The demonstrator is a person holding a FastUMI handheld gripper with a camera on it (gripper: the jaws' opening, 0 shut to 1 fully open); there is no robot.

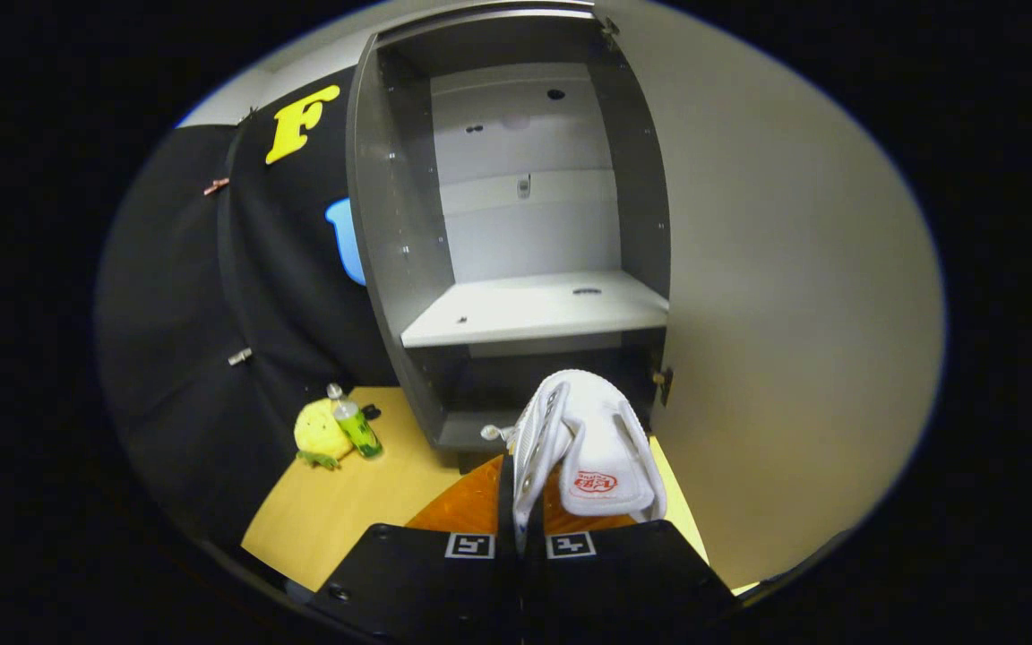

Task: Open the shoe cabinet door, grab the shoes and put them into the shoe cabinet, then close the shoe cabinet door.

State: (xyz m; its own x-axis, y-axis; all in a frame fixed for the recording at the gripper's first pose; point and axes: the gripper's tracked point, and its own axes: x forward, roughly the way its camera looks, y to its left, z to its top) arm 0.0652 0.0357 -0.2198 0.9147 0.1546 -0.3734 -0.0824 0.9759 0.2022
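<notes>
white shoe (pixel 589 448) with red logo, grey cabinet (pixel 516 224), yellow plush toy (pixel 321 434)

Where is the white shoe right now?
In the gripper view, the white shoe is pinched between the gripper's closed jaws, held up just before the open cabinet's dark bottom compartment.

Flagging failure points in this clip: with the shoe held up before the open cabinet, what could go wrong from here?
1. The claw pinches only a thin edge of the white shoe, so the shoe may swing or slip out on the way in.
2. The dangling shoe could catch the front edge of the shelf.
3. The open door stands close beside the shoe; a sideways move might bump it.
</notes>
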